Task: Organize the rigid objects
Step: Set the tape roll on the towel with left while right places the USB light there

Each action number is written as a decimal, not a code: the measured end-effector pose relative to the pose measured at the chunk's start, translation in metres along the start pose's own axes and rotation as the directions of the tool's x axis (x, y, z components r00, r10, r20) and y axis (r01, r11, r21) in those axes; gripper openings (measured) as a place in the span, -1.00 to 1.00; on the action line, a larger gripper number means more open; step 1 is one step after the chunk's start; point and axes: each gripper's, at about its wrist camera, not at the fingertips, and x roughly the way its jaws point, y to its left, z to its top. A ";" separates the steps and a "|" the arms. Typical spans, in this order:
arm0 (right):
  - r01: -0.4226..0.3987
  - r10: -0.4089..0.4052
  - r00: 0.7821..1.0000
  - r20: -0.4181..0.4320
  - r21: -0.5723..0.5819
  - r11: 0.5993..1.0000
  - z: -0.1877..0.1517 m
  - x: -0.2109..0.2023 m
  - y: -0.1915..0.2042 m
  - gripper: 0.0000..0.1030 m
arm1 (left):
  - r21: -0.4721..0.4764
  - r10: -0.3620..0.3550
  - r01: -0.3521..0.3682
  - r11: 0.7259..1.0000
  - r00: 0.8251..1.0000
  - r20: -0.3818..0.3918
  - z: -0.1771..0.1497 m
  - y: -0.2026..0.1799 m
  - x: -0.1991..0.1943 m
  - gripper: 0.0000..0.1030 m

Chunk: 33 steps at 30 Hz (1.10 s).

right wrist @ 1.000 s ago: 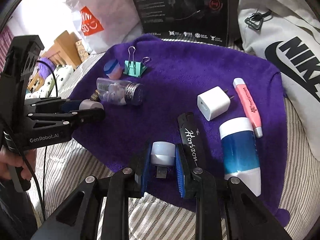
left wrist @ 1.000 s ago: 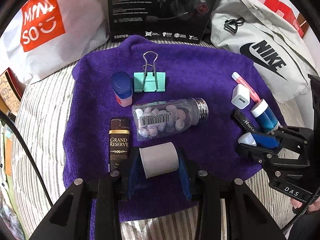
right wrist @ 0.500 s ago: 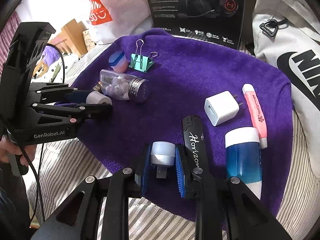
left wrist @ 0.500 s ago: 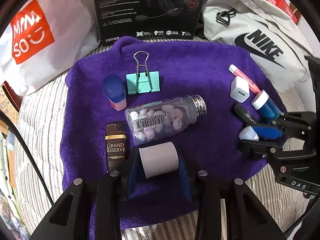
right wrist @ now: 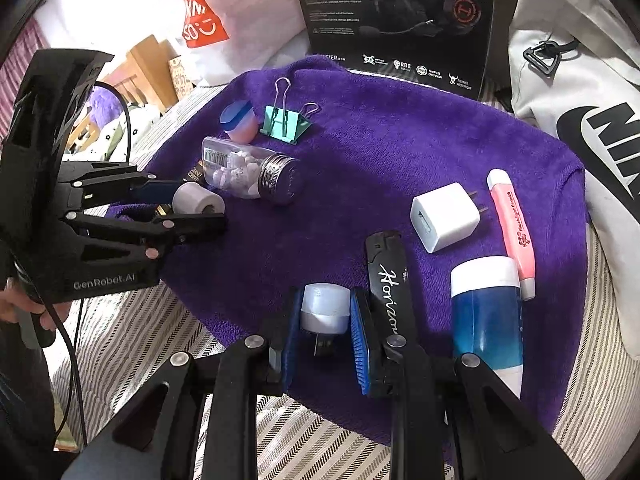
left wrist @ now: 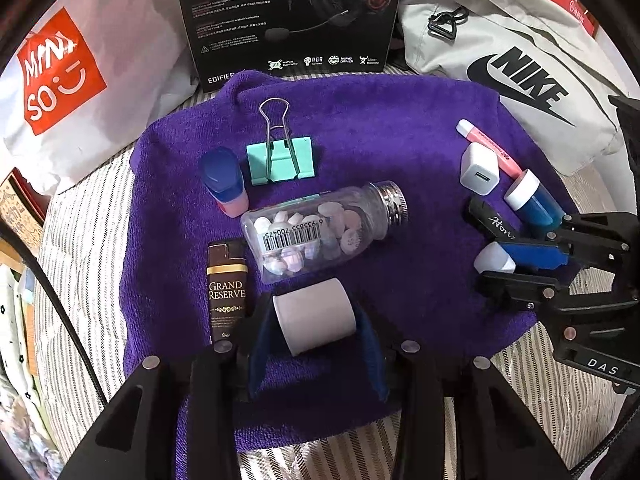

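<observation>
Loosening, the left tool (left wrist: 316, 322) had just been opening around one white roll (left wrist: 314, 320) on the purple towel (left wrist: 400, 128); right tool (right wrist: 325, 322) pinched one small white plug light (right wrist: 325, 308). Laid out: one pill bottle (left wrist: 324, 232), one binder clip (left wrist: 280, 158), one charger (right wrist: 444, 216). Sorting looked partway done.

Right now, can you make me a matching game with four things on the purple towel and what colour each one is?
Things:
1. binder clip
2. phone charger
3. highlighter pen
4. bottle cap

Colours:
A. pink
B. silver
C. mint green
D. white

Pairs: 1-C, 2-D, 3-A, 4-B
</observation>
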 end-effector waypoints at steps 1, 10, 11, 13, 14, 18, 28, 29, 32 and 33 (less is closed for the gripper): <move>0.001 -0.001 1.000 -0.001 -0.002 1.000 0.000 0.000 0.000 -0.52 | 0.000 -0.002 0.002 1.000 1.000 0.000 -0.001 0.000 0.000 -0.20; 0.010 -0.010 1.000 -0.006 -0.007 1.000 0.001 0.001 0.002 -0.52 | 0.017 0.010 -0.010 1.000 1.000 0.000 -0.004 -0.006 -0.002 -0.06; 0.009 -0.009 1.000 -0.006 -0.005 1.000 0.001 0.001 0.002 -0.51 | 0.015 0.009 -0.009 1.000 1.000 -0.001 -0.004 -0.005 -0.002 -0.06; 0.009 -0.010 1.000 -0.007 -0.005 1.000 0.001 0.001 0.002 -0.51 | 0.004 0.004 -0.004 1.000 1.000 -0.005 -0.004 -0.004 -0.003 -0.06; 0.009 -0.009 1.000 -0.007 -0.005 1.000 0.001 0.001 0.002 -0.51 | 0.001 -0.001 0.001 1.000 1.000 -0.008 -0.004 -0.003 -0.003 -0.06; 0.001 -0.001 1.000 -0.010 0.000 1.000 0.002 0.001 0.001 -0.50 | -0.009 -0.016 0.015 1.000 1.000 -0.018 -0.007 -0.001 -0.005 0.04; 0.011 -0.008 0.999 -0.046 0.064 0.998 0.002 -0.004 -0.005 -0.29 | -0.070 -0.036 0.034 0.997 0.999 -0.028 -0.012 0.007 -0.015 0.22; 0.017 -0.013 0.999 -0.048 0.068 0.998 0.002 -0.005 -0.006 -0.21 | -0.075 -0.034 0.032 0.997 0.999 -0.026 -0.015 0.008 -0.018 0.23; 0.010 -0.005 0.999 -0.051 0.091 0.996 0.000 -0.010 -0.010 -0.14 | -0.098 -0.030 0.028 0.995 0.999 -0.023 -0.018 0.010 -0.025 0.31; 0.007 -0.002 0.999 -0.050 0.098 0.995 -0.001 -0.011 -0.011 -0.13 | -0.105 -0.026 0.024 0.994 0.999 -0.022 -0.020 0.011 -0.027 0.38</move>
